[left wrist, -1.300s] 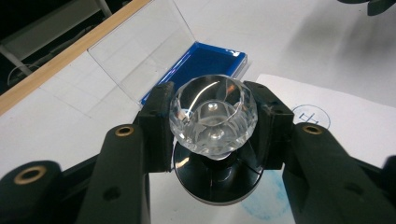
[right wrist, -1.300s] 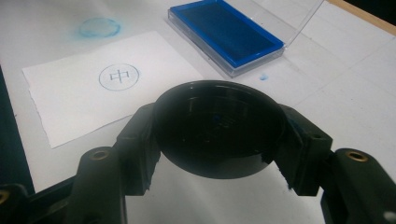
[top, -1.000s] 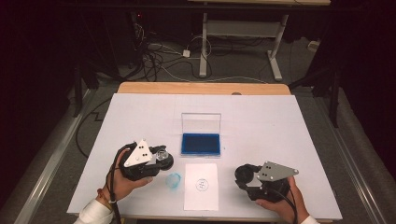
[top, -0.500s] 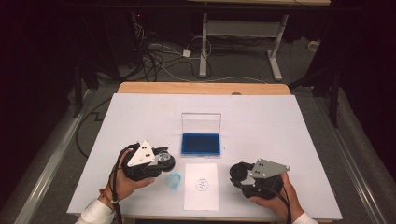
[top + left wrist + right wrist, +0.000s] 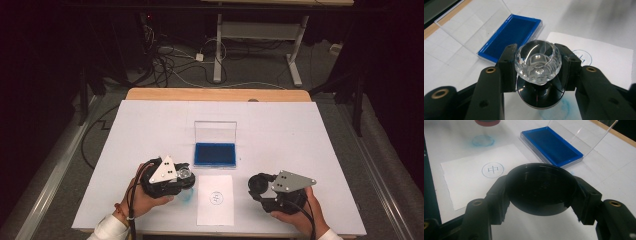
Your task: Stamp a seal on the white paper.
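Blue ink fills the shallow rectangular stamp pad [image 5: 215,154] at the middle of the white table [image 5: 310,135], and its clear plastic lid [image 5: 215,132] stands open behind it. Just in front of the pad lies a white paper sheet [image 5: 215,200] with a round blue stamp mark [image 5: 215,198] printed on it. A pale blue ink smudge [image 5: 186,195] is on the table beside the sheet's left edge.

Left of the sheet, the left gripper [image 5: 537,66] points toward the pad, and its jaws hold a round stamp with a clear faceted knob [image 5: 538,63] by the knob, above the smudge. The black base under the knob seems to float a little over the table, but this is hard to judge. Right of the sheet, the right gripper [image 5: 541,191] points left and its jaws clamp a round black cap [image 5: 541,188], tilted over the table. Both hands rest near the front edge.
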{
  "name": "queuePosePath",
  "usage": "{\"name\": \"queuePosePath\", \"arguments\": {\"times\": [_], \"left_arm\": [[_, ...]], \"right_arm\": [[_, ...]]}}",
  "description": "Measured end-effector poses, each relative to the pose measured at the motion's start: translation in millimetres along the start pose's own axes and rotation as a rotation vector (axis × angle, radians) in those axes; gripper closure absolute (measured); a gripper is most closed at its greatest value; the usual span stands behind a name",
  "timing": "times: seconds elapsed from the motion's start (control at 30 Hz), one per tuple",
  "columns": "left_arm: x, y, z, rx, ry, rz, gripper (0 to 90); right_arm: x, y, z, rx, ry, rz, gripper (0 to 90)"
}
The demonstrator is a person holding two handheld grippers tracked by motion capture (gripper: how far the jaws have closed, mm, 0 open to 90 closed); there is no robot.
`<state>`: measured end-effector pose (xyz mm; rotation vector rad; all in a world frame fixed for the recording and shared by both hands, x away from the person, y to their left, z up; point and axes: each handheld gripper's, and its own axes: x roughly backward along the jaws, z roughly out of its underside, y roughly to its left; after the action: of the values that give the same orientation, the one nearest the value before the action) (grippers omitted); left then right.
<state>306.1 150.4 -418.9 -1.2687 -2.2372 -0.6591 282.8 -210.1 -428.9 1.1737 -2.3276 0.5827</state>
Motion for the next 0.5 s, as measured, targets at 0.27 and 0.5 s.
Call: {"name": "queuePosePath", "arguments": {"times": [0.27, 0.5], "left_arm": [[-5.4, -6.2, -5.6, -0.016, 0.002, 0.016, 54.6], [-11.1, -9.3, -9.1, -0.026, 0.006, 0.034, 54.7]], "right_arm": [[4.4, 0.4, 1.5, 0.002, -0.005, 0.007, 38.7], [7.0, -1.5, 3.8, -0.003, -0.005, 0.012, 38.7]]}}
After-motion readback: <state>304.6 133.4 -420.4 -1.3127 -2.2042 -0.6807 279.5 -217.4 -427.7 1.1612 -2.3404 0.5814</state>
